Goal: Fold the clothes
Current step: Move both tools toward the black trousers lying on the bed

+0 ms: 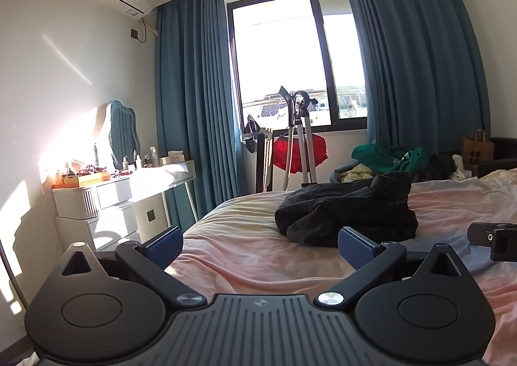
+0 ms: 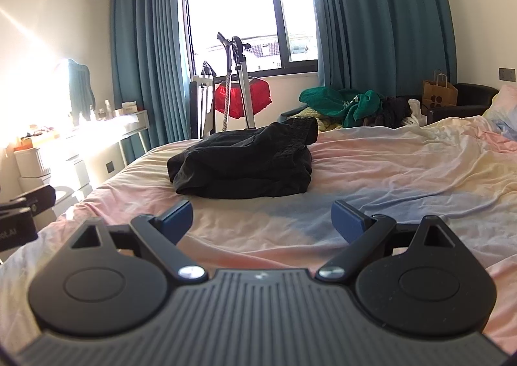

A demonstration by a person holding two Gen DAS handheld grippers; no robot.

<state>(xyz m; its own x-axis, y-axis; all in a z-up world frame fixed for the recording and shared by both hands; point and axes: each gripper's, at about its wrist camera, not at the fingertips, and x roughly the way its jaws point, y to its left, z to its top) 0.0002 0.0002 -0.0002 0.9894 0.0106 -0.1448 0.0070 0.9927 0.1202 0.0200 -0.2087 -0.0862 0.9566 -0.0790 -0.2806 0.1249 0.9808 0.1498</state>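
Both the left gripper [image 1: 260, 244] and right gripper [image 2: 261, 215] hover jaws spread over bare sheet [image 2: 387, 172] short of the black clothes [image 2: 242, 165] bundled mid-bed, the bed's left edge [image 1: 206, 217] clearest in the left view.

Garment [image 2: 245, 162] lies on bed [image 2: 404, 172], ahead of both claws.
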